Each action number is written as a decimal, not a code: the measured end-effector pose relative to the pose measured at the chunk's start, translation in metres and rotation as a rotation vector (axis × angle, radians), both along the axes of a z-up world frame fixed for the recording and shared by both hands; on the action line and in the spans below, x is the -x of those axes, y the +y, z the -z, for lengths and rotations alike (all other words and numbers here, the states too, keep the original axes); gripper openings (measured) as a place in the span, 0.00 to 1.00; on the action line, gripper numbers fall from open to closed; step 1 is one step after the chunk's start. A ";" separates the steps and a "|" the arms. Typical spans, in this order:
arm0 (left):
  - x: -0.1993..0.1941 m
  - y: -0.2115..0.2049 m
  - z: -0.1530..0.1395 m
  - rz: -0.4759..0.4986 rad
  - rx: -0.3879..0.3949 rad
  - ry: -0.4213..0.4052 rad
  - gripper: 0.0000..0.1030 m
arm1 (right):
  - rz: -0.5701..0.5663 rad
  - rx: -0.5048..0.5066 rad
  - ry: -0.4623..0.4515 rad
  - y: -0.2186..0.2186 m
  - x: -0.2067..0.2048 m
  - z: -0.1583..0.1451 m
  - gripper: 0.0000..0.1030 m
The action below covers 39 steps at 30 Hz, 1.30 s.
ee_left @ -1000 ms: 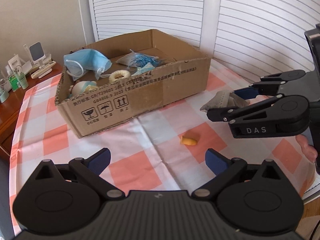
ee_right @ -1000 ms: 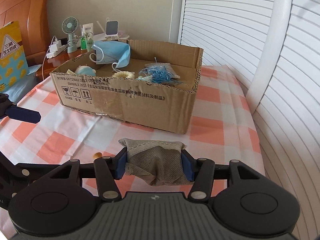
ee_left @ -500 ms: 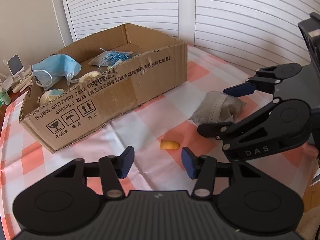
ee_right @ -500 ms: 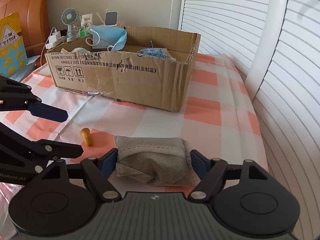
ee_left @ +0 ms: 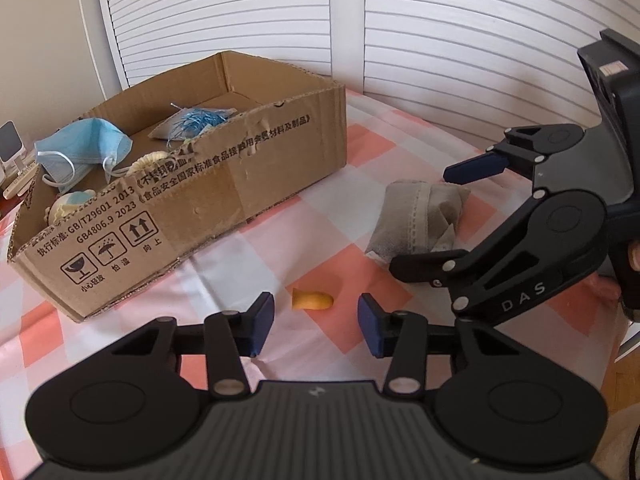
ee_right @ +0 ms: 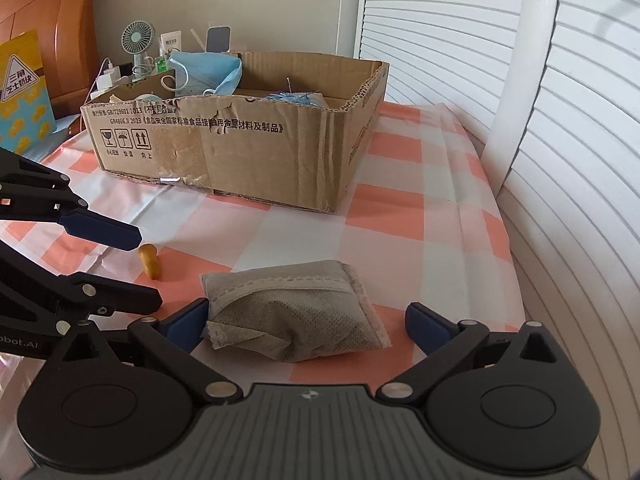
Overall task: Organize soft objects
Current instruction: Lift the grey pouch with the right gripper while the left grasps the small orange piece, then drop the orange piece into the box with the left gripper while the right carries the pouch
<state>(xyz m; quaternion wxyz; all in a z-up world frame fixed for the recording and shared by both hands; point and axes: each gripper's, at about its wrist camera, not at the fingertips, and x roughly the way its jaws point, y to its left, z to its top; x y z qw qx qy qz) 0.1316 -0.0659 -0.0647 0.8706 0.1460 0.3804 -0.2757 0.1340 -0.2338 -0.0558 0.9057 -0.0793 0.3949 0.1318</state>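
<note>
Right hand-held gripper wide around pouch

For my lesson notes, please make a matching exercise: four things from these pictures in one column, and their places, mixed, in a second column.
Things:
1. blue face mask
2. grey pouch
3. orange earplug
4. small fan

Places:
A. between the left claw's fingers
B. behind the cardboard box
C. over the box's rim
D. between the right claw's open fingers

Pairs: 1-C, 2-D, 3-A, 4-B
</note>
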 end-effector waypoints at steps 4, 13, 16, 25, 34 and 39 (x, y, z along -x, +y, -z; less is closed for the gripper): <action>-0.005 0.006 0.000 -0.029 0.013 0.008 0.38 | -0.039 -0.009 -0.007 -0.005 0.004 0.001 1.00; -0.003 -0.004 0.001 -0.021 0.021 0.002 0.23 | -0.049 -0.008 -0.011 -0.002 0.006 0.001 1.00; -0.001 -0.004 0.001 -0.033 0.016 -0.003 0.20 | -0.045 -0.009 -0.011 -0.002 0.007 0.001 1.00; -0.006 0.020 -0.001 -0.119 0.019 0.013 0.20 | -0.038 -0.011 -0.001 -0.001 0.005 0.001 1.00; -0.009 0.025 0.000 -0.127 0.043 0.027 0.20 | -0.049 0.003 0.003 0.009 -0.003 0.001 1.00; -0.010 0.026 0.001 -0.128 0.056 0.035 0.20 | -0.082 0.008 0.022 0.019 -0.009 -0.001 1.00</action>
